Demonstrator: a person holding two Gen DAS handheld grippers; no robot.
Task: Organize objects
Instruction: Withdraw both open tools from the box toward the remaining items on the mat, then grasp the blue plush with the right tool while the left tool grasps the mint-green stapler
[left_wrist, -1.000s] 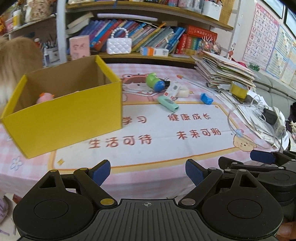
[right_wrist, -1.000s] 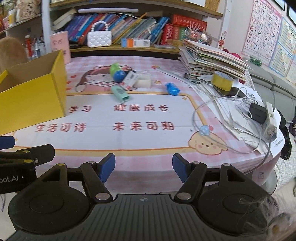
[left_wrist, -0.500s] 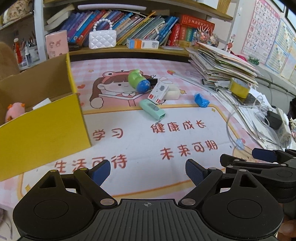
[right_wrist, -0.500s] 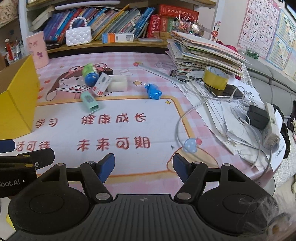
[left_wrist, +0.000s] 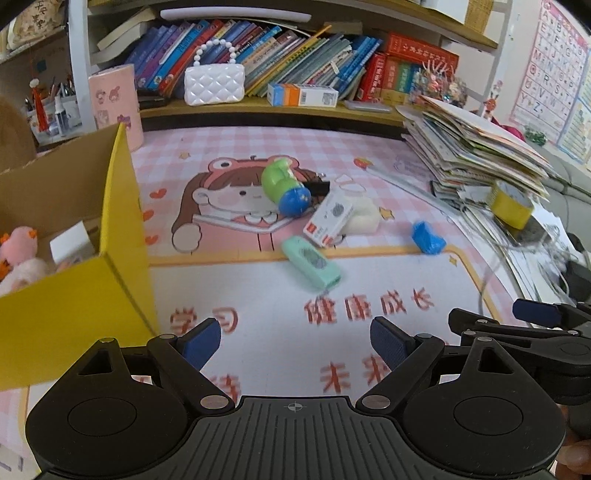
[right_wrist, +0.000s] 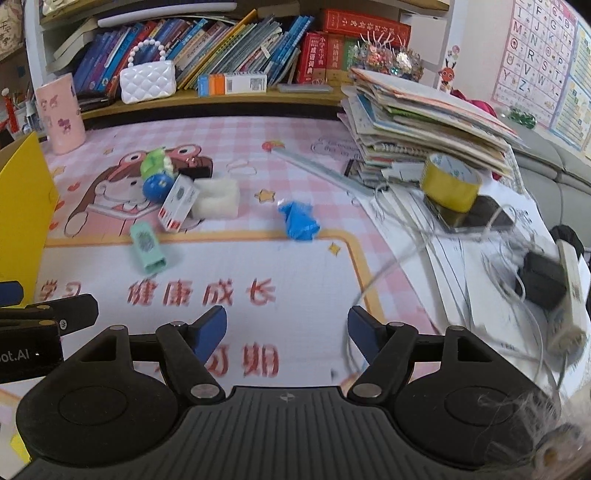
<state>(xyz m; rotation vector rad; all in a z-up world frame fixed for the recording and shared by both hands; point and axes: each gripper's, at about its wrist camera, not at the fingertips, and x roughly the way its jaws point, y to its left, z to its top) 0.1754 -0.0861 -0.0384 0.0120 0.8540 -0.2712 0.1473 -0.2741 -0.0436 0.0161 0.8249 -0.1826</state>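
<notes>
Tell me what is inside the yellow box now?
Inside the yellow box, a pink plush toy and a small white box are visible. The front wall covers the rest of the floor.

Upper frame: bookshelf row (left_wrist: 295, 55), white beaded purse (left_wrist: 214, 83); right side, paper stack (right_wrist: 424, 122), alphabet poster (right_wrist: 532, 66).

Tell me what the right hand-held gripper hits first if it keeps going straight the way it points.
Probably the printed desk mat itself: the right hand-held gripper is open, with bare mat ahead. The crumpled blue wrapper lies beyond; depth is uncertain.
</notes>
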